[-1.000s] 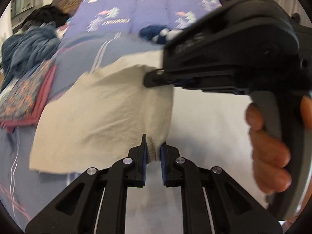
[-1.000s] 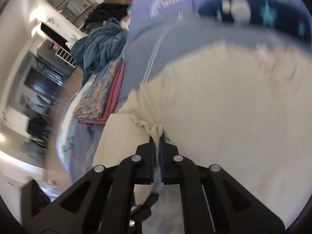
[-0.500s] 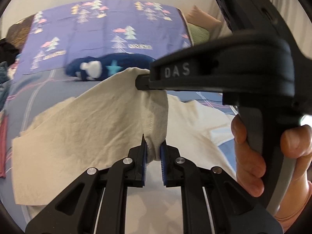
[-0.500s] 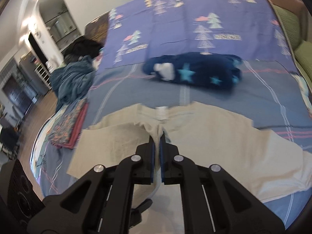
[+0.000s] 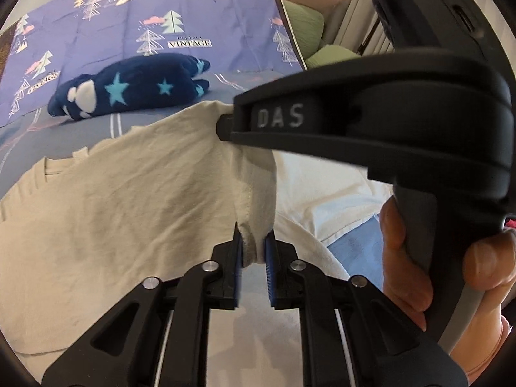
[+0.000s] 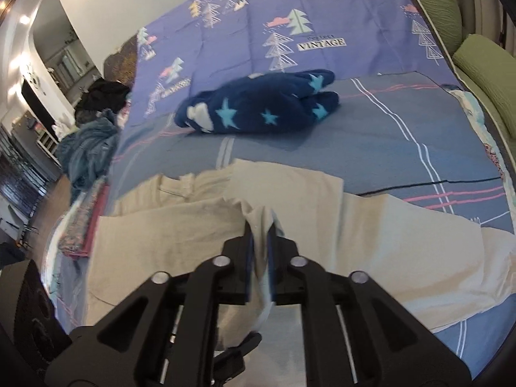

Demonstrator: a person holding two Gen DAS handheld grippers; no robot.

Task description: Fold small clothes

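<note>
Gripping status: both grippers carry folds of one cream garment [image 5: 135, 200] over the bed.
Left gripper [image 5: 253, 251]: jaws have just been opening; a bunched hem fold sits between the blue pads and touches both.
Right gripper [image 6: 260, 258]: jaws have just been opening; a thin fold of the same cloth hangs in the gap; pad contact cannot be told through the blur.
Right hand [image 5: 406, 258]: wrapped on the grey grip of the right gripper, seen in the left wrist view; that gripper's nose meets the cloth's raised upper edge.
Garment position: spread on the grey striped sheet [image 6: 371, 148], near half lifted and doubled over the far half.
Beyond garment: navy star-print plush [image 6: 258, 103], apart from the cloth, at the edge of the purple tree-print cover [image 6: 258, 16].
Left bed edge: blue clothes heap [image 6: 90, 148] and a folded floral piece [image 6: 84, 222].
</note>
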